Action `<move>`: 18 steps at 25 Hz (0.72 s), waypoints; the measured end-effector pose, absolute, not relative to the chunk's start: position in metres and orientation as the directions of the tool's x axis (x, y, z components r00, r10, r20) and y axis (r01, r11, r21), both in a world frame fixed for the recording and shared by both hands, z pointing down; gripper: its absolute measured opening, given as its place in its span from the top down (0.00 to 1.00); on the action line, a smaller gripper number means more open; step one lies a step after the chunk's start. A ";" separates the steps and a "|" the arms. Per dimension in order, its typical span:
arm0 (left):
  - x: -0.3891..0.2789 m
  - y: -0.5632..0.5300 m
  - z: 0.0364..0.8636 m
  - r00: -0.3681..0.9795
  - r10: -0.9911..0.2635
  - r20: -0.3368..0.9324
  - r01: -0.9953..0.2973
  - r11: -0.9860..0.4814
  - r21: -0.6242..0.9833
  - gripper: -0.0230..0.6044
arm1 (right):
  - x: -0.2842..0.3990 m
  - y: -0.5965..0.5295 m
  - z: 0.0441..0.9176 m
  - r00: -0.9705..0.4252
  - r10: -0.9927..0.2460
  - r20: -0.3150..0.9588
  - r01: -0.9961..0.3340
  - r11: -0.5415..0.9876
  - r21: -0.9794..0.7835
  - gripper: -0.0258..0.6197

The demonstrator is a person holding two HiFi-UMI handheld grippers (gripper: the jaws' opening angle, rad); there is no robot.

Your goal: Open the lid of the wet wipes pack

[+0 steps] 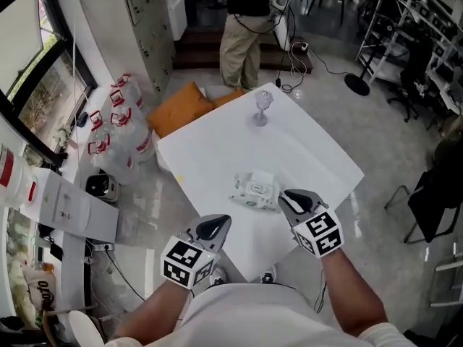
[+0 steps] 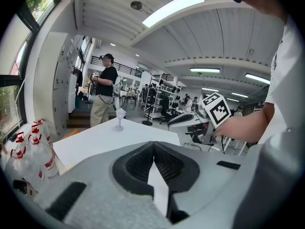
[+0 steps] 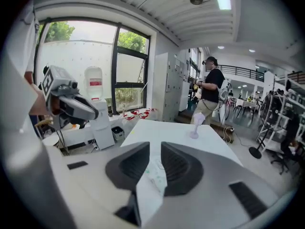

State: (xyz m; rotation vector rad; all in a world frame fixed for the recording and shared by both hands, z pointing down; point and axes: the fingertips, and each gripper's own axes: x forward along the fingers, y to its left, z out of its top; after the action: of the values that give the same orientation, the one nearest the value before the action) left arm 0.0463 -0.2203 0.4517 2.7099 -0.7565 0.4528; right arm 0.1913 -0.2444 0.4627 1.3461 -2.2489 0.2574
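Note:
The wet wipes pack (image 1: 255,191), white with green print, lies flat on the white table (image 1: 217,150) near its front edge. My right gripper (image 1: 286,196) hovers just right of the pack, and its jaws stand apart. In the right gripper view the pack (image 3: 155,174) shows through the gap of that gripper (image 3: 155,148), and neither pad touches it. My left gripper (image 1: 221,223) hangs at the table's front edge, left of and nearer than the pack. The left gripper view shows this gripper (image 2: 153,145) with its tips meeting and nothing between them.
A clear stemmed glass (image 1: 262,108) stands at the table's far corner. Behind it a person (image 1: 246,27) stands on the floor. Orange cushions (image 1: 181,105) and bags of bottles (image 1: 119,121) lie to the left of the table, with a white appliance (image 1: 72,207) nearer.

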 end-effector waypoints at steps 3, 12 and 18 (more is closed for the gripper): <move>0.055 -0.215 0.439 0.833 -0.431 0.346 -0.511 -0.839 0.186 0.95 | 0.190 -0.222 0.442 -0.395 -0.796 0.458 -0.888 0.458 0.031 0.84; 0.070 -0.204 0.412 0.873 -0.395 0.287 -0.456 -0.870 0.188 0.95 | 0.182 -0.174 0.402 -0.413 -0.863 0.291 -0.911 0.381 -0.159 0.89; 0.076 -0.198 0.406 0.881 -0.380 0.283 -0.436 -0.883 0.174 0.95 | 0.178 -0.161 0.395 -0.414 -0.871 0.263 -0.908 0.373 -0.191 0.90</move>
State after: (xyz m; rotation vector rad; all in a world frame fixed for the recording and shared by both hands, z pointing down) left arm 0.0765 -0.1985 0.4057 2.8182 -0.6203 0.3545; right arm 0.1779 -0.1606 0.3953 1.6299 -2.5035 0.4666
